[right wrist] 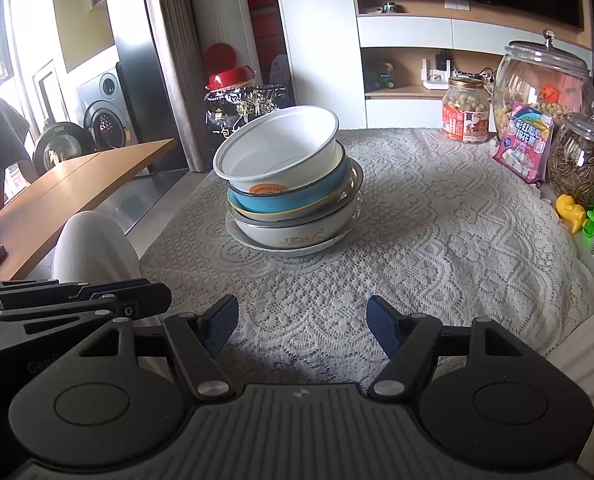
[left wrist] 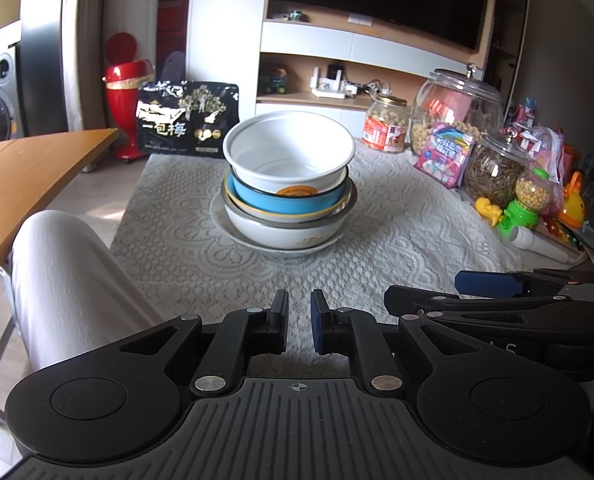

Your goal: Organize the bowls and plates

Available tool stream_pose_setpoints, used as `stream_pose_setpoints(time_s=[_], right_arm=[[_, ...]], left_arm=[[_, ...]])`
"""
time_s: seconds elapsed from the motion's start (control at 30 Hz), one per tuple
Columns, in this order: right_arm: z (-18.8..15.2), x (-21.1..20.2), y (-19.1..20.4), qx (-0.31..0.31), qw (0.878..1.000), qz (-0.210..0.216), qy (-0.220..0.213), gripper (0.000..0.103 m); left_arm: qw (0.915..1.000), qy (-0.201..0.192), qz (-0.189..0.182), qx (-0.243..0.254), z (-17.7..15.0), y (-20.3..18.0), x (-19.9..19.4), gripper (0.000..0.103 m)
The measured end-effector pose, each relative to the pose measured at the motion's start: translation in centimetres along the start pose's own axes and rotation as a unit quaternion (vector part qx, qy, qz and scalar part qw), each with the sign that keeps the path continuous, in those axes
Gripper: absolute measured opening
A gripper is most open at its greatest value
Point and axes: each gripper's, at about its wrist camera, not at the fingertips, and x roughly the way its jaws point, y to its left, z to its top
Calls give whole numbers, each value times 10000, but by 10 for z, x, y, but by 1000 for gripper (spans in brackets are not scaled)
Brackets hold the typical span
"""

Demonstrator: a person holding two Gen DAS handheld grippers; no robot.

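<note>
While the stacked bowls (left wrist: 287,188) rest on the lace-covered surface (left wrist: 377,248), both tools hang near its front edge. Left tool (left wrist: 299,322) is nearly closed and empty; right tool (right wrist: 301,330) gapes wide, empty.

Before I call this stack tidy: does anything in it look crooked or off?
Yes. The top white bowl sits tilted, its rim higher toward the back right, not nested level in the blue bowl beneath. The lower bowls and bottom plate look roughly level.

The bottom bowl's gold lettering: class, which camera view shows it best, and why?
The right wrist view: the gold lettering faces that camera on the bottom bowl. The left wrist view shows the same bowl, but only a gold fragment low on its right.
</note>
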Motion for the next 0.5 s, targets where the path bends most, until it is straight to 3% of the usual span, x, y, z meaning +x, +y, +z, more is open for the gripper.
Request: stream_pose_setpoints(time_s=[0.5], right_arm=[[2, -1, 0, -46, 10000, 50, -30, 72]], left_arm=[[10000, 18, -10, -81, -3, -3, -2, 13]])
